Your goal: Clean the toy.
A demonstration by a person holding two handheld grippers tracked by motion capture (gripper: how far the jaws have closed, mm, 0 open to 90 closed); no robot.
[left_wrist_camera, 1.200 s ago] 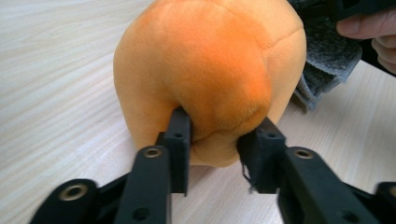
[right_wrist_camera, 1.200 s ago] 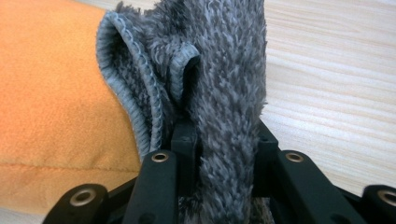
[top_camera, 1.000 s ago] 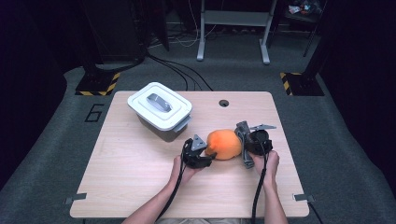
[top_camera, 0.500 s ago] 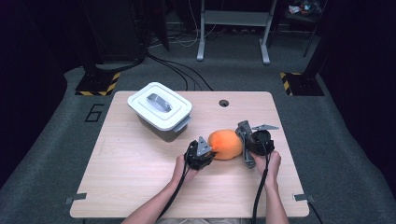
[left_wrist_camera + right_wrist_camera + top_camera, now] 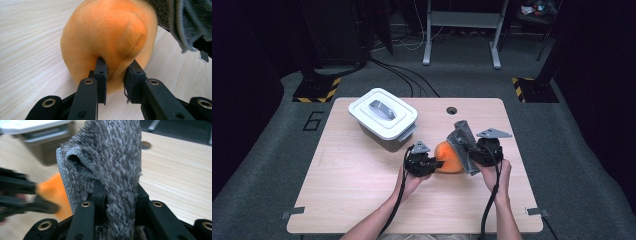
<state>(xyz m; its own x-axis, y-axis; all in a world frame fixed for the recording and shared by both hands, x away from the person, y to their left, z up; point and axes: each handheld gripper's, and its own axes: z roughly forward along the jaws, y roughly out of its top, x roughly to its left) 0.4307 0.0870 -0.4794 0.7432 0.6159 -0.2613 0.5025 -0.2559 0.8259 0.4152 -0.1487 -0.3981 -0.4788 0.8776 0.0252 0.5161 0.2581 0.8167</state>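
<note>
The left claw (image 5: 114, 72) has just been closing, and now its two black jaws pinch a fold of the soft orange toy (image 5: 107, 37); a second ago they stood wide beside it; in the high view this claw (image 5: 432, 164) sits just left of the toy (image 5: 449, 158), a bit right of the middle of the frame. The right claw (image 5: 117, 195) is clamped tight on the fuzzy grey cloth (image 5: 110, 157); in the high view that claw (image 5: 478, 156) is just right of the toy, and the cloth (image 5: 463, 136) now stands up above it, higher in the frame than before; so the cloth looks like it is being peeled up off the toy while the left claw holds the toy down. That likely means the pulling-apart step has begun but is not done, since the cloth touches the toy's right side.

The white box with its lid (image 5: 383, 118) sits to the upper left, well apart from the claws; the round hole (image 5: 451, 110) in the table (image 5: 352, 185) is just above the cloth. The right table edge is near the right hand (image 5: 495, 175); the lower left of the table has lots of bare wood to move in.
</note>
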